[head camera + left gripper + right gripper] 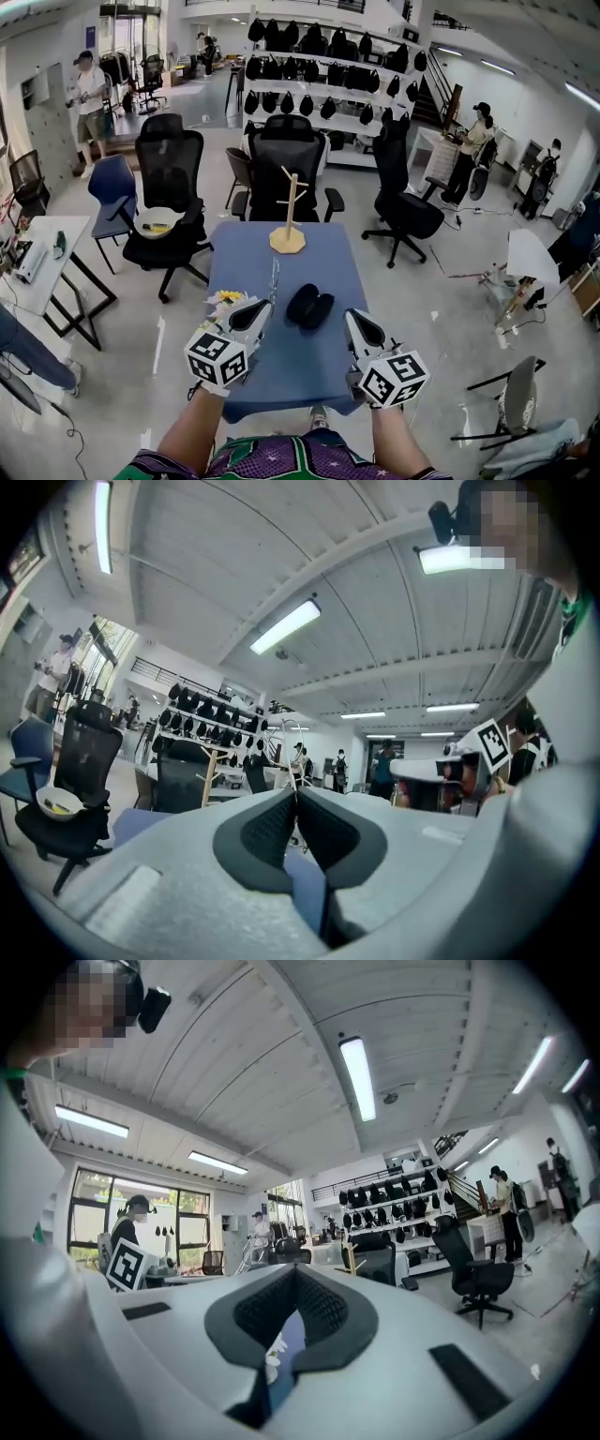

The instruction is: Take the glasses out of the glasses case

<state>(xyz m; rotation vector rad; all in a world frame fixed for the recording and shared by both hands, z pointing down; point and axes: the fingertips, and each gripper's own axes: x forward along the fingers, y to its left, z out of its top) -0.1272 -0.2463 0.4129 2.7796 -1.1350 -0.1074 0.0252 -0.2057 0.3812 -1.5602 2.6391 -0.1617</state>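
Left tongs (266, 307) were pinched shut on the thin glasses (275, 279), which stood upright above the blue table (281, 370); right tongs (354, 319) were pressed together on nothing. Between them, slightly farther out, the black glasses case (309, 307) lay on the table, with a wooden stand (288, 225) beyond it.

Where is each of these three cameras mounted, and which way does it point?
Head view: on the person's head, looking steeply down at the blue table, black glasses case, left gripper, right gripper and forearms.
Left gripper view: rides the left gripper, looking level along its shut jaws, which seem to pinch thin glasses, towards the bag shelf.
Right gripper view: rides the right gripper, level along its shut jaws, towards that shelf.
Shared: both gripper views show the shelf.
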